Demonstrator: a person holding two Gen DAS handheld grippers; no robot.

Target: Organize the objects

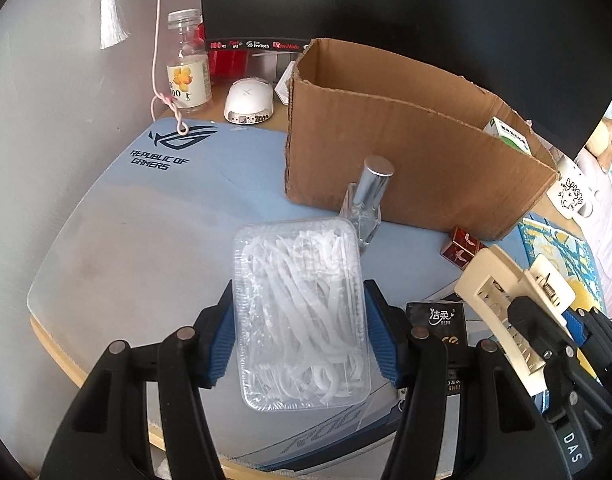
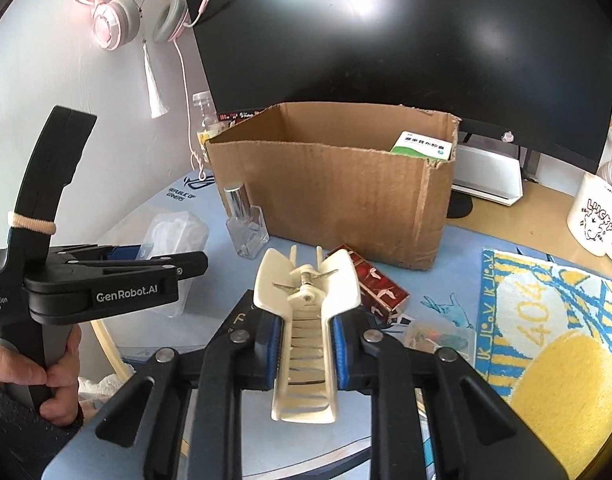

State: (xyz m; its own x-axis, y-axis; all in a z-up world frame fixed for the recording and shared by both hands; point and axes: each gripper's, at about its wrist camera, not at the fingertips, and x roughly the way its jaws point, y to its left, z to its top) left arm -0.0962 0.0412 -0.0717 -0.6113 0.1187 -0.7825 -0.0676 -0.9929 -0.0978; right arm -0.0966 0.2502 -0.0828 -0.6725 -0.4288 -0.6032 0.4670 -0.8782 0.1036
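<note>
The left gripper (image 1: 300, 320) has its blue pads pressed against both long sides of a clear plastic box of white floss picks (image 1: 302, 312), which sits on the pale blue desk mat (image 1: 126, 220). The right gripper (image 2: 306, 344) is clamped tight on a cream hair claw clip (image 2: 306, 312), its hinge spring pointing toward twelve o'clock.

Only the right wrist view takes in the pink cat-ear headset (image 2: 138, 8) on the wall at eleven o'clock, the white mug (image 2: 596, 216) at three o'clock in full, the yellow and blue cloth (image 2: 554, 320), and the person's hand (image 2: 54, 380) around the left gripper's handle. Only the left wrist view shows the white dome-shaped gadget (image 1: 249, 101) at eleven o'clock, the flower label on the clear bottle (image 1: 188, 64), and a black tissue pack (image 1: 438, 324) at four o'clock of the floss box.

By count: one open cardboard box (image 2: 330, 196) at twelve o'clock, one green and white carton (image 2: 424, 146) inside it, one glass spray bottle (image 2: 246, 224) with a silver cap just in front of the box, one small dark red box (image 2: 376, 286) beside the clip, one dark monitor (image 2: 386, 40) behind, and two grippers.
</note>
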